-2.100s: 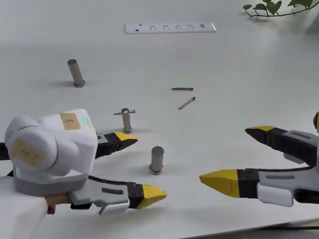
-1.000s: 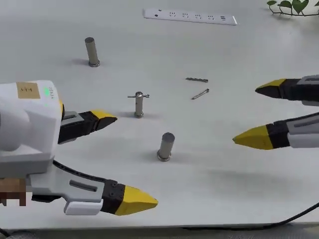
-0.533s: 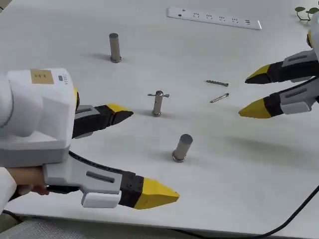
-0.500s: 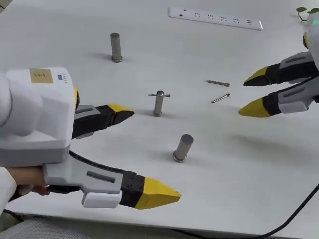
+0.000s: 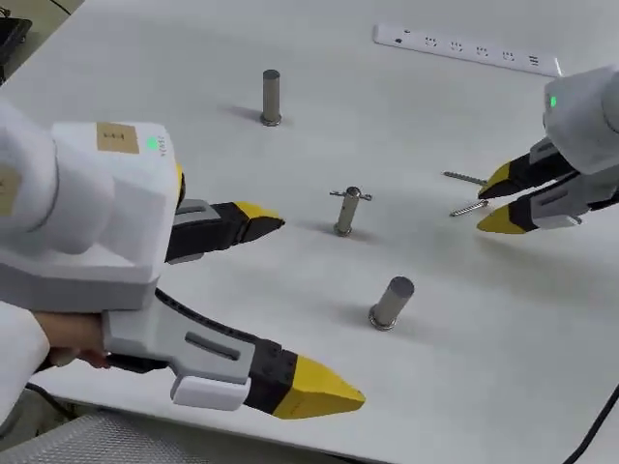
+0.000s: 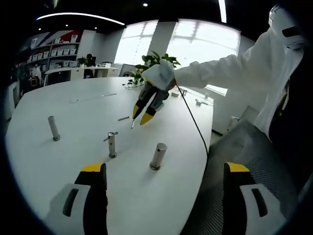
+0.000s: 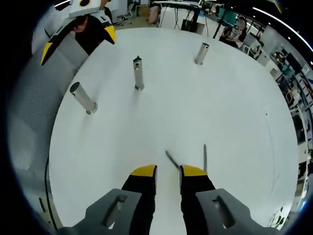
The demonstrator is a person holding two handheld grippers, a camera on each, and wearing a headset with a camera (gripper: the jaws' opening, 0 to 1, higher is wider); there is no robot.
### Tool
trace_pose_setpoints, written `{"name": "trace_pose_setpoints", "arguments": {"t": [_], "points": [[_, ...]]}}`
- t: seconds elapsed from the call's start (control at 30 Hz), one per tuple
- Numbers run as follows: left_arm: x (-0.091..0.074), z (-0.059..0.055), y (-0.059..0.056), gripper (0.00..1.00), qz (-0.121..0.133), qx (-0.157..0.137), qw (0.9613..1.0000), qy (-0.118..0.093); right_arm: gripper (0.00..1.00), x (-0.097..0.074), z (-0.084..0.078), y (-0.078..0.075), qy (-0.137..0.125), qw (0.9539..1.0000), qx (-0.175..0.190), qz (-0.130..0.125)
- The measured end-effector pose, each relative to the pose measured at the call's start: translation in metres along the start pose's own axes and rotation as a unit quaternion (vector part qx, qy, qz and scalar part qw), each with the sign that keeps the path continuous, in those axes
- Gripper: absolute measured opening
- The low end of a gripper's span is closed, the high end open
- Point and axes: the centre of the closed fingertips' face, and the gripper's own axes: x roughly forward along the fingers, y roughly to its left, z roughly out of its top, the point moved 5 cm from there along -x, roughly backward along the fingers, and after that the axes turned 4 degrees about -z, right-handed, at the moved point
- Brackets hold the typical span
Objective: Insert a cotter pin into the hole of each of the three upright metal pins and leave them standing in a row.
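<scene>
Two metal pins are bare at this point, the far metal pin (image 5: pixel 271 97) and the near metal pin (image 5: pixel 392 303), while the middle metal pin (image 5: pixel 346 217) already carries its fitted cotter pin (image 5: pixel 350 194) crosswise through the top.

What's new is your right tongs (image 7: pixel 168 170). In the last couple of seconds they've swung out from the near edge of the table (image 5: pixel 174 48) toward the far right, and the jaws have narrowed from a wide spread to a slim gap. That reads as the pickup for pin number two getting under way.

Nothing is grasped yet — the jaws stand apart with bare table between them. In the right gripper view the nearer loose cotter pin (image 7: pixel 171 160) lies flat and angled, its near end just at the mouth of that gap. The other loose cotter pin (image 7: pixel 204 157) lies just beside the outer jaw, not touching it.

Your left tongs (image 5: pixel 319 309) hang spread wide and empty over the near side of the table — the near metal pin stands just ahead of their mouth, well apart from the loose ones.
</scene>
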Motion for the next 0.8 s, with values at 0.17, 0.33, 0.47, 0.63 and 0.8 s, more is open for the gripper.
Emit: {"name": "trace_pose_setpoints", "arguments": {"t": [0.17,0.33,0.47,0.63,0.8], "points": [[-0.004,-0.002,0.001,0.99,0.005,-0.001,1.0,0.003,0.05,0.009,-0.002,-0.009,0.021,0.9994,-0.026,-0.004],[-0.006,-0.003,0.002,0.99,0.008,-0.006,0.9999,0.002,0.04,0.013,-0.006,-0.013,0.043,0.9982,-0.042,0.003],[-0.005,-0.004,0.002,0.98,0.012,0.003,0.9999,0.008,0.04,0.012,-0.001,-0.012,0.043,0.9981,-0.043,0.008],[-0.005,-0.003,0.003,0.94,0.014,-0.003,0.9999,-0.001,0.0,0.01,0.0,-0.006,0.054,0.9978,-0.03,0.025],[-0.006,-0.003,0.005,0.93,0.018,-0.017,0.9997,-0.007,0.0,0.01,0.0,-0.007,0.047,0.9986,-0.006,0.022]]}}
